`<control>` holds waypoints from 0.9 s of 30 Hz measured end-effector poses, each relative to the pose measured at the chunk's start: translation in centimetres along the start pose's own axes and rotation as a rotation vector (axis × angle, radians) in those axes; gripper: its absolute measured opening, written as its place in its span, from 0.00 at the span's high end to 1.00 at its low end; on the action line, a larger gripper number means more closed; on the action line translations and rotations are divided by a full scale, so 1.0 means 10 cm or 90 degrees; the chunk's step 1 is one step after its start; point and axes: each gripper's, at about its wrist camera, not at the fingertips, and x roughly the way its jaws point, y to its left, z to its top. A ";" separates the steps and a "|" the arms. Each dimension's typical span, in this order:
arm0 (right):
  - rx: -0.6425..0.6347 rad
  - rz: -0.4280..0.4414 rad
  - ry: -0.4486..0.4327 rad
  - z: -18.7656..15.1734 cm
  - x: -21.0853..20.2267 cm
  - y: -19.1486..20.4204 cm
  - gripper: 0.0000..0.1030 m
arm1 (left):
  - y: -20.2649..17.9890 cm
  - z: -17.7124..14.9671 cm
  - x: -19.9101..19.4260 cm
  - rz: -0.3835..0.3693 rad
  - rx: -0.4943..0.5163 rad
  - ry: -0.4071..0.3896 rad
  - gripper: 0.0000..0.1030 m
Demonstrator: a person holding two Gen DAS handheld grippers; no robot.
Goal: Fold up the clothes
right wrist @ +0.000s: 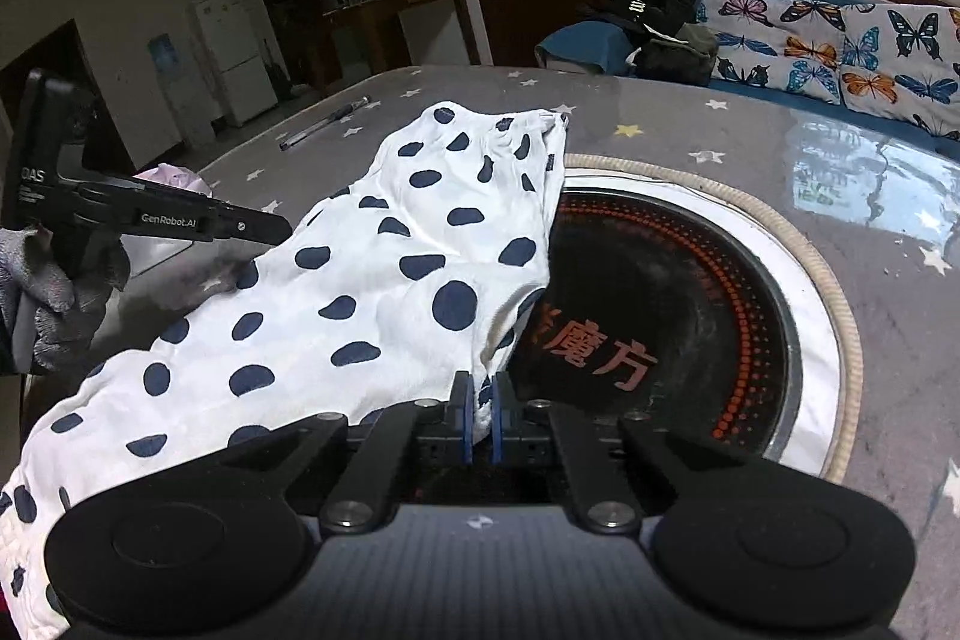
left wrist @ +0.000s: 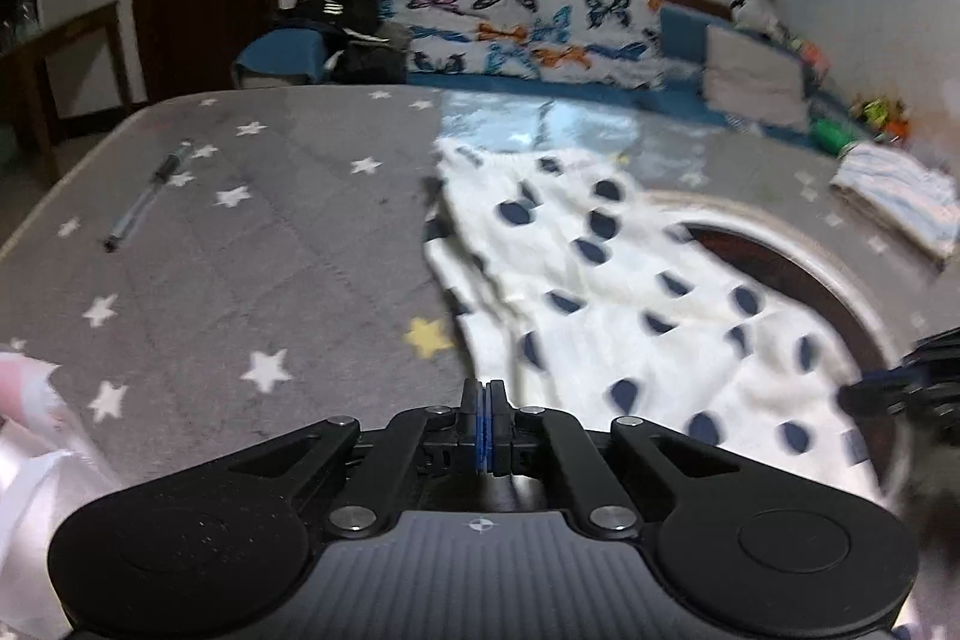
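White garment w/ navy polka dots (right wrist: 384, 280) lies draped across the grey star-print table cover (left wrist: 240, 232), running from the near left edge toward the far middle, its right side spilling over the rim of the round black cooktop (right wrist: 672, 298) set into the table.

Right gripper (right wrist: 480, 424) sits low at the near edge, level, pointing out across the table. Jaws are clamped on a bunch of the garment's hem; white cloth shows squeezed between the blue pads (right wrist: 461, 424).

Left gripper (left wrist: 485, 424) hovers over the table left of the garment, also pointing far-ward. Its jaws are pressed together, blue pads touching, w/ nothing between them as far as I can see. From the right wrist cam the left tool shows side-on at the far left, held roughly horizontal in a grey-gloved hand (right wrist: 66, 280), tip reaching toward the garment's left edge; can't tell if it touches.

A pen (left wrist: 147, 196) lies on the cover, far left, well apart from the cloth. A folded pale stack (left wrist: 900, 202) sits far right. Sofa w/ butterfly cushions (left wrist: 528, 27) behind the table.
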 end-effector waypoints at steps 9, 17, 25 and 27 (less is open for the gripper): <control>-0.002 0.002 0.006 -0.01 0.01 0.00 0.94 | -0.06 0.09 0.02 0.002 -0.027 -0.019 0.97; -0.002 0.002 0.004 -0.02 0.01 0.00 0.94 | -0.11 0.07 0.05 -0.010 -0.004 -0.010 0.97; -0.003 0.002 0.006 -0.01 0.01 -0.01 0.93 | -0.14 0.06 0.12 -0.013 -0.018 0.001 0.89; -0.002 0.002 0.006 -0.02 0.01 -0.02 0.92 | -0.12 0.06 0.15 -0.011 -0.022 0.003 0.85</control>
